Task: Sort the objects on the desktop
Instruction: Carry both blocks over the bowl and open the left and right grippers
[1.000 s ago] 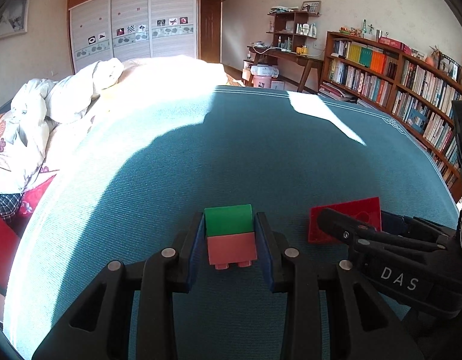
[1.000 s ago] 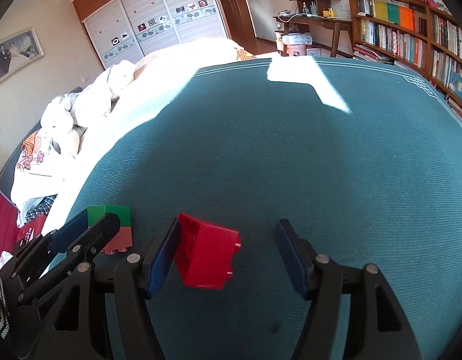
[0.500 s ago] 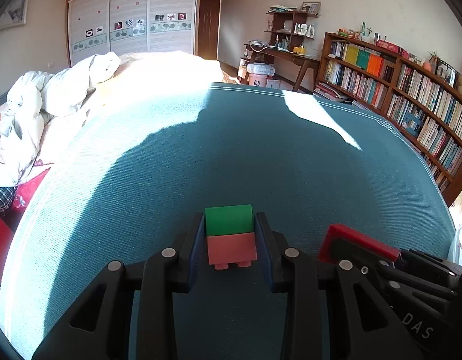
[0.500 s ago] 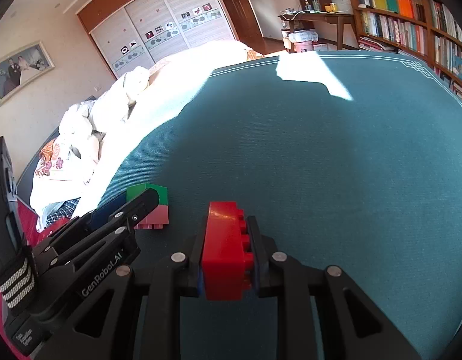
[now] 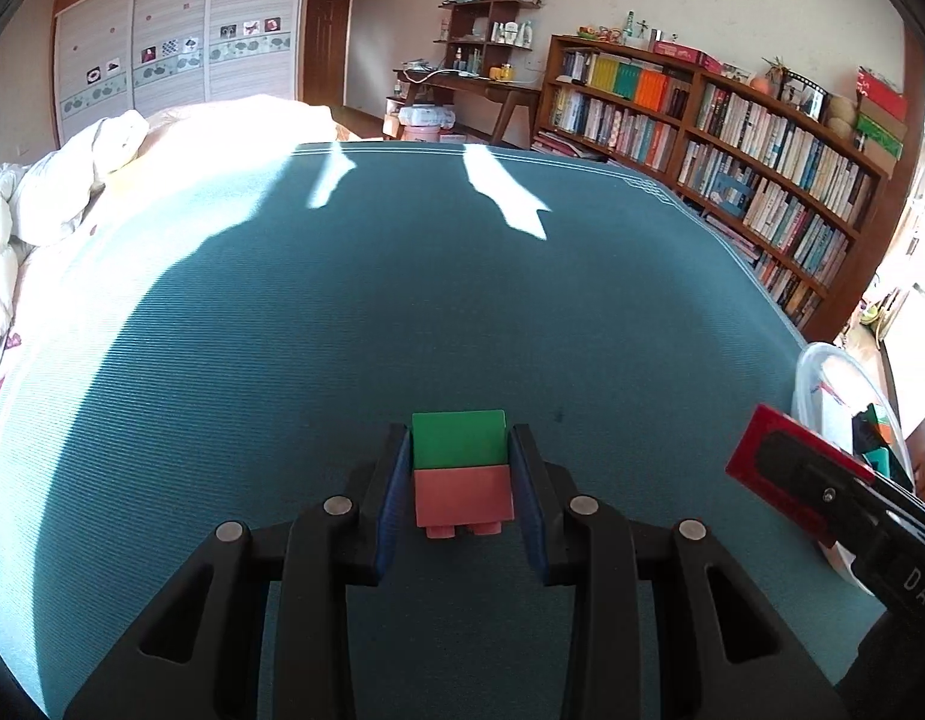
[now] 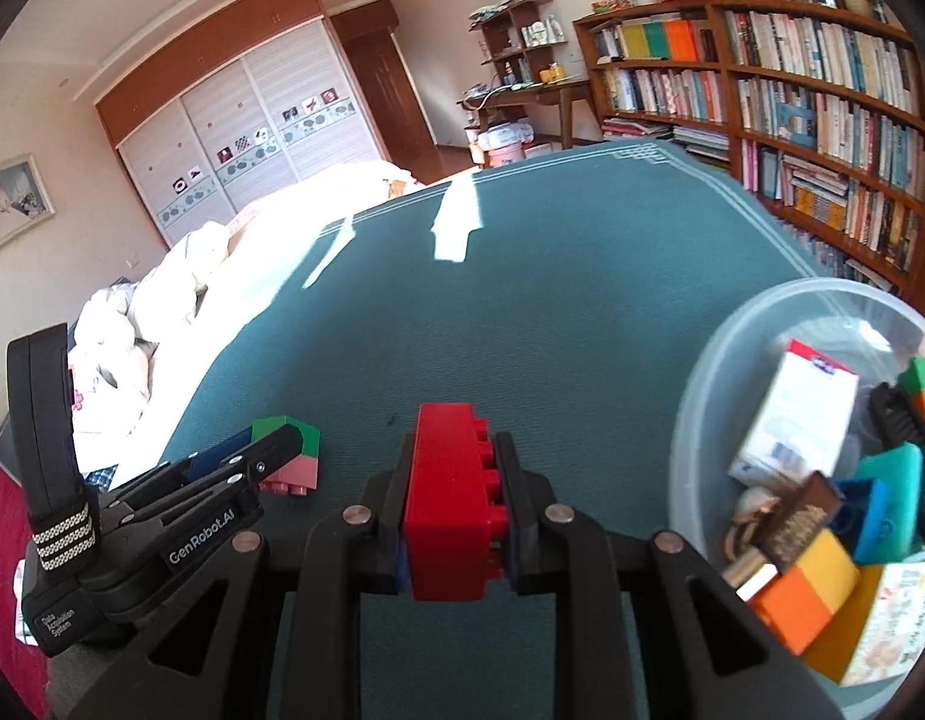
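Right wrist: right claw (image 6: 453, 498) clamps red brick (image 6: 447, 504) beside tub (image 6: 702, 360); left claw (image 5: 461, 474) pinches green-pink block (image 5: 461, 465).

We see the left gripper (image 5: 461, 480) clamped on a green-over-pink block stack (image 5: 461, 468) above the teal tablecloth (image 5: 342, 330). Near its right edge, the right gripper (image 5: 822, 492) grips a red brick (image 5: 762, 468) beside a clear bowl (image 5: 822, 360).

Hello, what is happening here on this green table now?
A person sorts toy bricks with two handheld claws. The right claw is shut on a red plastic brick, beside a clear plastic tub already holding bricks and small boxes. The left claw grips a green-and-pink brick stack low over the teal tablecloth.
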Demonstrator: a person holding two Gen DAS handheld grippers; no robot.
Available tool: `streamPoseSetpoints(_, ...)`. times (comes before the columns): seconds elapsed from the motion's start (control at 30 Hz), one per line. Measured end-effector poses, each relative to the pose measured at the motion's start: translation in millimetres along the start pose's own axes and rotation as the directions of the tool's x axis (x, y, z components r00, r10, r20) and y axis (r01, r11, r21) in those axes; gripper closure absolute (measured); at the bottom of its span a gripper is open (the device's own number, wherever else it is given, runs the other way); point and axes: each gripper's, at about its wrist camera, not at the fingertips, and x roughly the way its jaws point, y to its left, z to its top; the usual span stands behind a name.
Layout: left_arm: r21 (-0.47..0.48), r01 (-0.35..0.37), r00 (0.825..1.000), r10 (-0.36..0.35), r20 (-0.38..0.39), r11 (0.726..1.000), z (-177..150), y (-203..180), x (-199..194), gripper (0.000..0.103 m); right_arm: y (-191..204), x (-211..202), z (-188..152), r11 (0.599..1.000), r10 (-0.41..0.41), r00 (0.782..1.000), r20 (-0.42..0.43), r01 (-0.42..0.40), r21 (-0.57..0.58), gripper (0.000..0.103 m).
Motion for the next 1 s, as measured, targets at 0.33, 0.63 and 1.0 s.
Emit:
streamPoseSetpoints(0.33,0.183,0.264,0.962,-0.272,0.018,0.947,17,-118,-29,0.068,-75,-80,10,0.961,-0.273,0.939,0.209,0.258,0.097,0.078)
streamPoseSetpoints(0.63,0.205,0.428,0.904,-0.418,-0.093,0.88,22,-188,-7,0.067,-138,-96,-1,0.901,-0.419,0.894,0.16,0.388,0.192,0.067)
streamPoseSetpoints(1.0,0.277,0.356,0.933,-0.358,-0.044,0.893,22,-208,-14,0.039,-145,-107,-18,0.9,-0.414,0.898,0.152,0.379,0.215,0.031)
